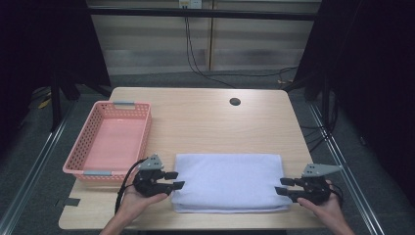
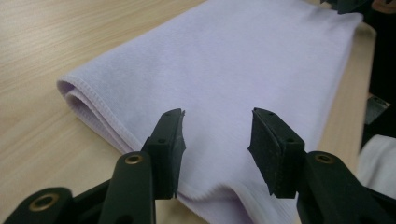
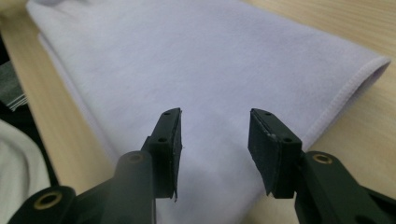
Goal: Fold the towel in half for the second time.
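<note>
Tongs on both sides, left [image 1: 177, 180] and right [image 1: 282, 186], stand spread at the towel [image 1: 227, 178] ends along the table [image 1: 205, 122] near edge, pinching nothing; each should bite all layers evenly before lifting.

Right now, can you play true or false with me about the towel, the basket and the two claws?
1. The towel lies folded on the table. True.
2. The pink basket has toys in it. False: it is empty.
3. The left claw is squeezing the towel. False: its jaws stand open at the towel's edge.
4. The right claw is open. True.
5. The basket sits right of the towel. False: it sits left.
</note>
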A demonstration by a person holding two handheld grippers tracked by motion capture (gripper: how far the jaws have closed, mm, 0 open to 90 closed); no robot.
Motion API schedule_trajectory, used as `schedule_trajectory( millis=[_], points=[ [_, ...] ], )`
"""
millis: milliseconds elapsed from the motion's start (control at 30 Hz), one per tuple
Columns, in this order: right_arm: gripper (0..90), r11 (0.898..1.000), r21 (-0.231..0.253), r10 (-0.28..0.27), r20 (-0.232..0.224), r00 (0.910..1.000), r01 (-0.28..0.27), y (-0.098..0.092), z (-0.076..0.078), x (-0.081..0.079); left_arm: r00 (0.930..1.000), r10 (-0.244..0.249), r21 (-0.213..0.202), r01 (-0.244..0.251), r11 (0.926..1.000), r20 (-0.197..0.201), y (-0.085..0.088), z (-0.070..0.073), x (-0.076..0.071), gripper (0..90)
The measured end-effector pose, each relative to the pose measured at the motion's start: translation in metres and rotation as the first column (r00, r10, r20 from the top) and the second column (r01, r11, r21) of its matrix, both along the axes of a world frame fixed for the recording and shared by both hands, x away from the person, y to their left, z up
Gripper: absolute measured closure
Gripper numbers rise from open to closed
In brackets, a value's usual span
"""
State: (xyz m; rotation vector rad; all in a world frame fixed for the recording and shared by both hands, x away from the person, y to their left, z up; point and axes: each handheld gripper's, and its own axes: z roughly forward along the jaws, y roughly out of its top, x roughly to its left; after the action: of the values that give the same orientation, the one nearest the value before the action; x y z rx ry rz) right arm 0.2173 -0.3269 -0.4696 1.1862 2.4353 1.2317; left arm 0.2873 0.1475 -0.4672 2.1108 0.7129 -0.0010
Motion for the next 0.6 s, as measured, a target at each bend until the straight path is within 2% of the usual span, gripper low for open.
schedule_trajectory(
  millis=[100,133,167,233,300,333,400,433,533,600],
  points=[
    [53.6,1.0,-0.003,-0.007,-0.015,0.9999,0.007,0.008,-0.005,0.017,1.0,-0.007,0.044,0.007,0.999,0.005,-0.011,-0.01,0.015,55.5],
    [53.6,1.0,-0.007,0.0,-0.023,0.9997,-0.001,0.011,-0.006,0.023,1.0,-0.009,0.072,0.009,0.9974,0.002,-0.013,-0.014,0.018,54.7],
    [53.6,1.0,-0.015,0.008,-0.025,0.9997,-0.008,0.015,-0.008,0.027,1.0,-0.004,0.105,0.004,0.9944,-0.007,-0.015,-0.018,0.02,54.7],
    [53.8,0.999,-0.036,0.014,-0.042,0.999,-0.016,0.022,-0.013,0.034,1.0,-0.01,0.138,0.01,0.9904,-0.001,-0.017,-0.023,0.02,55.9],
    [55.2,0.996,-0.09,0.023,-0.05,0.9985,-0.028,0.028,-0.019,0.035,1.0,-0.004,0.138,0.002,0.9904,0.009,-0.018,-0.026,0.02,57.8],
    [57.3,0.992,-0.123,0.029,-0.04,0.9988,-0.034,0.03,-0.022,0.034,1.0,-0.003,0.137,0.002,0.9906,0.006,-0.018,-0.026,0.02,57.9],
    [62.1,0.987,-0.159,0.032,-0.005,0.9995,-0.033,0.032,-0.023,0.03,1.0,-0.002,0.134,0.001,0.9909,0.004,-0.019,-0.026,0.019,57.8],
    [64.0,0.984,-0.177,0.024,-0.006,0.9997,-0.024,0.032,-0.022,0.028,0.9999,0.0,0.141,-0.002,0.99,0.01,-0.02,-0.026,0.018,57.6],
    [67.4,0.98,-0.197,0.018,0.008,0.9998,-0.016,0.031,-0.023,0.025,0.9997,0.0,0.154,-0.004,0.988,0.025,-0.025,-0.026,0.016,56.5],
    [67.8,0.983,-0.183,0.02,0.008,0.9998,-0.018,0.026,-0.023,0.025,0.9993,-0.022,0.159,0.017,0.9871,0.031,-0.028,-0.026,0.014,54.4]
  ],
)
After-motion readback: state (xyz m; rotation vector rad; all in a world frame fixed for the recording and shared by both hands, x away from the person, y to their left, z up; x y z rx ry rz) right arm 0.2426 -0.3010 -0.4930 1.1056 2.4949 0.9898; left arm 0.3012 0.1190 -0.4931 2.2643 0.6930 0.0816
